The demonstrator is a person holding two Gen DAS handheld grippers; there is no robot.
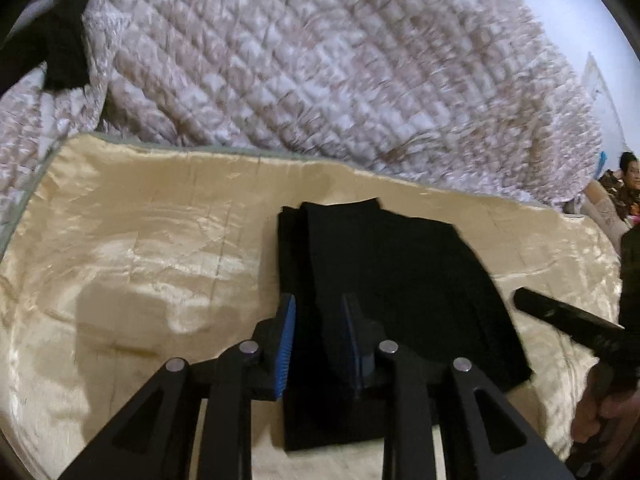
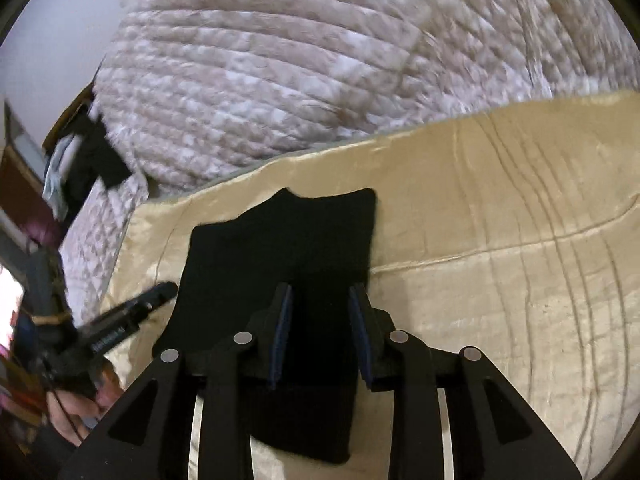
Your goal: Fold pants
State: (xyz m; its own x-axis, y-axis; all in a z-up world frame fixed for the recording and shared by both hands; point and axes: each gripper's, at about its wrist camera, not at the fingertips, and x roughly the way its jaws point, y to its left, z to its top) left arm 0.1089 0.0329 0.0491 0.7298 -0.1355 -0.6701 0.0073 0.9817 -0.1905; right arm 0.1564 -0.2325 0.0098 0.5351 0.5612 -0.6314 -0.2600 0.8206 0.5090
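1. The black pants (image 1: 384, 280) lie as a folded, stacked block on the cream satin sheet (image 1: 140, 240) of the bed, in the lower centre of both wrist views. The long axis runs from the near edge under the jaws up toward the middle of each frame.

2. The left gripper (image 1: 320, 340) sits over the near left part of the block. Its jaws stand narrowly parted, the cloth lies beneath and between them, and the blue pads do not appear to press on it.

3. The right gripper (image 2: 324, 332) sits over the near right part, close to the right edge of the pants (image 2: 288, 248). Its jaws also stand narrowly apart and do not look clamped on the fabric.

4. Both grippers are equally near, one on each side of the near end. A further fold would probably lift that end up-frame along the long axis.

5. The right gripper's finger shows at the right of the left view, with a hand (image 1: 604, 408) below it.

6. A quilted pinkish bedspread (image 1: 320, 60) is heaped behind the sheet, and dark clothing (image 2: 92, 160) lies at the upper left. Nothing lies on the block itself.
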